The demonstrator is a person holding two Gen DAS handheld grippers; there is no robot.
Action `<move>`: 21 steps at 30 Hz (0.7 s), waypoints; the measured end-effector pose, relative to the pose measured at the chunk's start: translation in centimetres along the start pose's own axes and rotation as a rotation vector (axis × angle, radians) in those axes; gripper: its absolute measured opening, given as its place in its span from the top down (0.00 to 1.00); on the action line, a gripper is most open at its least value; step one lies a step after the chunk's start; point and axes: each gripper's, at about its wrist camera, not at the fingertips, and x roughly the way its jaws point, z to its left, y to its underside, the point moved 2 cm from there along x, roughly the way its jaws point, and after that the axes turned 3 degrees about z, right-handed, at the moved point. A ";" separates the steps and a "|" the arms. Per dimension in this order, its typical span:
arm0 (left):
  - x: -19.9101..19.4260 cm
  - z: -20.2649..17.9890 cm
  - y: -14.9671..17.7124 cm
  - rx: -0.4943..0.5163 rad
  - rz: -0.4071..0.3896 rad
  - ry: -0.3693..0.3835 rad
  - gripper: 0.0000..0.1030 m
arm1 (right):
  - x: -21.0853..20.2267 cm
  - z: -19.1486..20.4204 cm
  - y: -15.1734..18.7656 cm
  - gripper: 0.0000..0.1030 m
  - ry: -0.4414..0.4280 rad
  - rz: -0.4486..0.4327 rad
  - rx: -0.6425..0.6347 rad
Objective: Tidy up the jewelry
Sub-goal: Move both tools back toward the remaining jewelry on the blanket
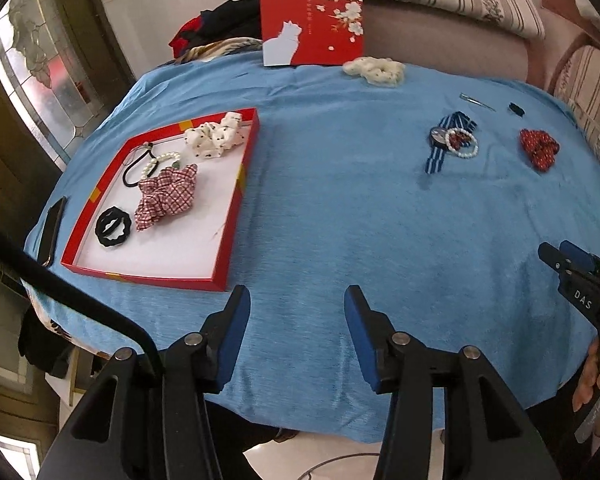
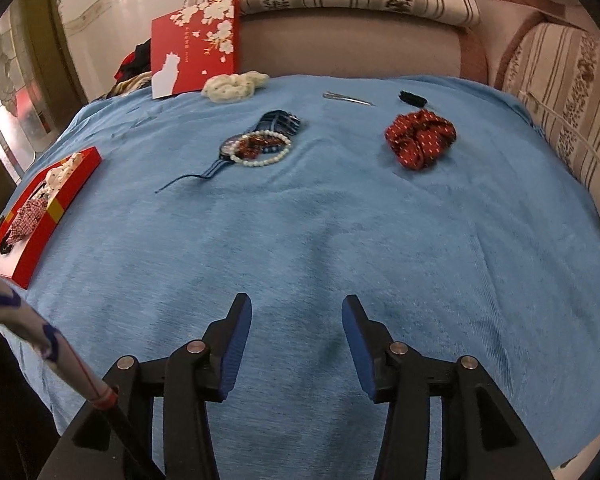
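Both grippers, left (image 1: 296, 324) and right (image 2: 296, 334), fingers apart, empty; bracelets (image 2: 262, 148) tangled on watch (image 2: 260, 136), far right of tray (image 1: 236, 196), may lift together

Tray (image 1: 236, 216) left, watch (image 1: 446, 142) right, lid (image 1: 312, 24) seemingly propped behind.

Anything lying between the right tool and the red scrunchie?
No. In the right wrist view, only bare blue cloth stretches from the right tool to the red scrunchie.
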 end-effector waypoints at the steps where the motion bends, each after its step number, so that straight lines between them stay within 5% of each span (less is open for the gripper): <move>1: 0.0 -0.2 0.1 0.004 0.003 0.000 0.54 | 0.1 -0.2 0.1 0.50 0.002 0.002 0.004; 21: 2.4 -1.1 -0.1 0.014 0.074 0.030 0.53 | 1.0 -1.3 0.4 0.48 0.012 0.023 0.033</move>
